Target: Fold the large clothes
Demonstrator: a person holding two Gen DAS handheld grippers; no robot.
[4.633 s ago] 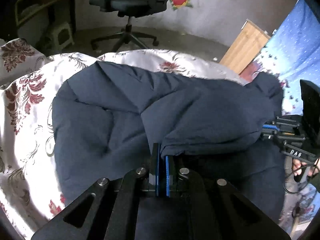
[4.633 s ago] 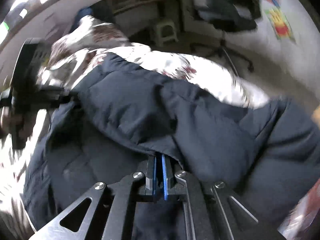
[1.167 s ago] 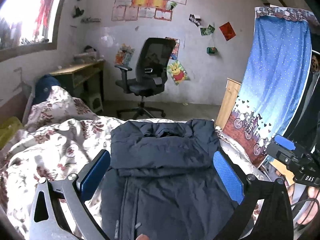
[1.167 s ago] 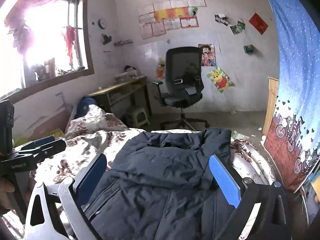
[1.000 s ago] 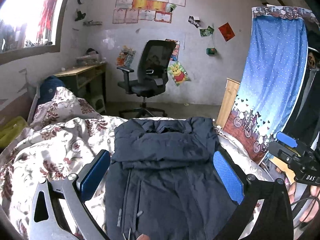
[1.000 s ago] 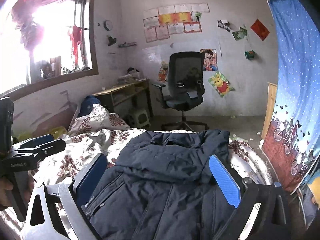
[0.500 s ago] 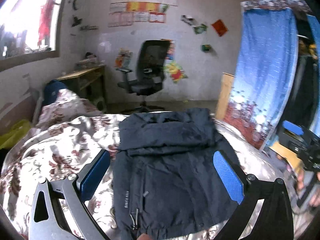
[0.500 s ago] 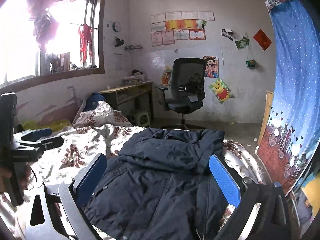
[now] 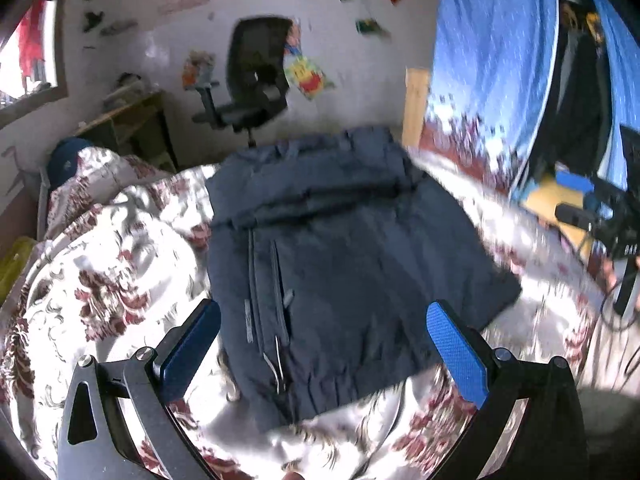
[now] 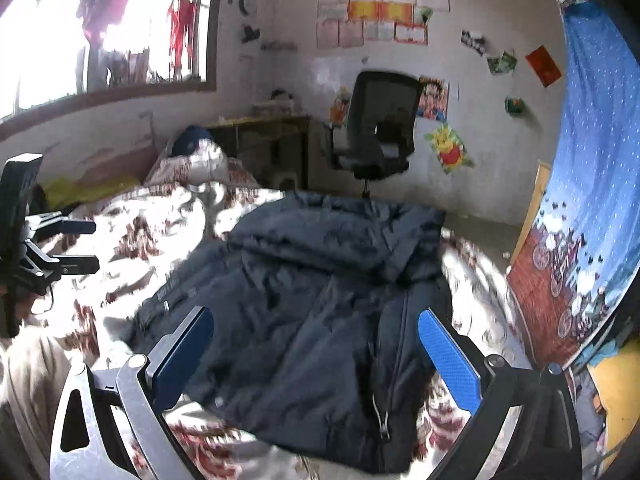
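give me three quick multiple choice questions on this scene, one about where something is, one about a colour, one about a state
1. Where does the jacket lie?
A. on the flowered bedspread
B. on the office chair
C. on the floor

2. What colour are the pads of both grippers?
A. red
B. blue
C. green

3. How do the left gripper and right gripper stand?
A. both shut on cloth
B. one open, one shut
C. both open, holding nothing

Answers:
1. A, the dark jacket is spread on the flowered cover, the chair stands beyond the bed.
2. B, blue pads show on each finger.
3. C, wide gaps show between the fingers, with no cloth between them.
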